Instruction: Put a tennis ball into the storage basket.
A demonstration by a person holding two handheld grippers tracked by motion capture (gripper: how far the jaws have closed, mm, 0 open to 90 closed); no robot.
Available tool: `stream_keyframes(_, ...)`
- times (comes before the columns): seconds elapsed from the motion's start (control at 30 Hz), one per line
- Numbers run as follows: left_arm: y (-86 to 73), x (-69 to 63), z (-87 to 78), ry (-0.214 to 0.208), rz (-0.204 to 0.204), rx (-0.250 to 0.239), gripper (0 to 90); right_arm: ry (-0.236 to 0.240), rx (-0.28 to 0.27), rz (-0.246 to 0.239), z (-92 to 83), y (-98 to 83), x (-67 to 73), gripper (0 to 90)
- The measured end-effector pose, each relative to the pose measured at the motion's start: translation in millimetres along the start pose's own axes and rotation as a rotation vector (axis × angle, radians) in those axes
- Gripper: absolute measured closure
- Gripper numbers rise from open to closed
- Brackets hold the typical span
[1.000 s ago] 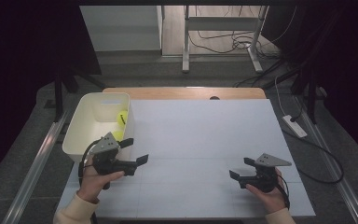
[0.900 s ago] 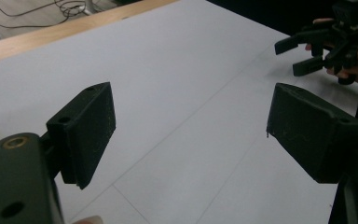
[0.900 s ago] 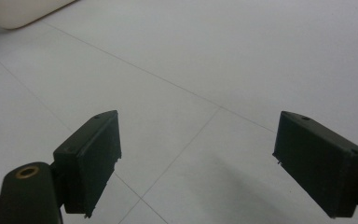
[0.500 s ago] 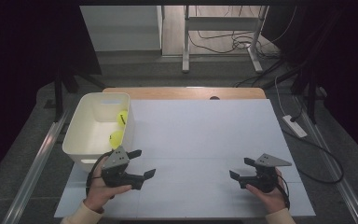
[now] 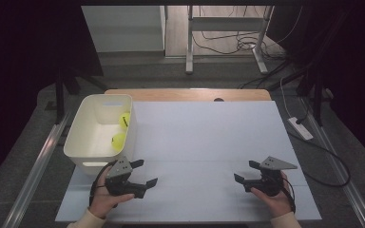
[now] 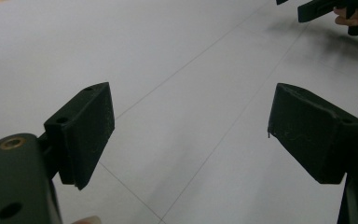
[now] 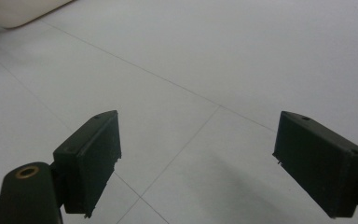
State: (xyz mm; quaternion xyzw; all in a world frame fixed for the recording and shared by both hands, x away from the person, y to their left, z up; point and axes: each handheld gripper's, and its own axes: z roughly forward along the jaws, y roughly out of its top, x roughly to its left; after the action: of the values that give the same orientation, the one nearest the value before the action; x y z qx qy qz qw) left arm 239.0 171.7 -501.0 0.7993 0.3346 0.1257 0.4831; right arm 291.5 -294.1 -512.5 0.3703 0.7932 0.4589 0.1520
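Black jaws, L: left gripper (image 5: 141,173) spread wide, just been opening, nothing between; just below white bin's near corner.
Black jaws, R: right gripper (image 5: 244,172) spread, empty; well right of bin.
Balls: two yellow-green balls (image 5: 119,140) inside bin (image 5: 91,124), by its right wall.
Writing: dark mark on far ball, unreadable.
Surface: white sheet (image 5: 204,137) w/ thin seam lines on wood table (image 5: 185,94).
Room: dark; grey floor, cables, power strip (image 5: 300,128) right of table.
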Motion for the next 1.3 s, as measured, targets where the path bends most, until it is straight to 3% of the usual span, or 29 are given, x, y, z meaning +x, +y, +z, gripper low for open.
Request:
stream_keyframes(0.43,-16.6,5.2,4.4,0.023,-0.027,0.013,15.3,0.06,-0.019,-0.024,-2.3,0.4,2.3,13.9)
stream_keyframes(0.83,-24.0,6.4,10.6,0.028,-0.032,0.041,15.0,0.067,-0.006,-0.028,-1.6,-1.4,5.4,13.9)
stream_keyframes(1.3,-24.2,6.3,10.6,0.034,-0.038,0.03,15.2,0.089,-0.003,-0.038,-1.6,-1.9,7.8,13.5)
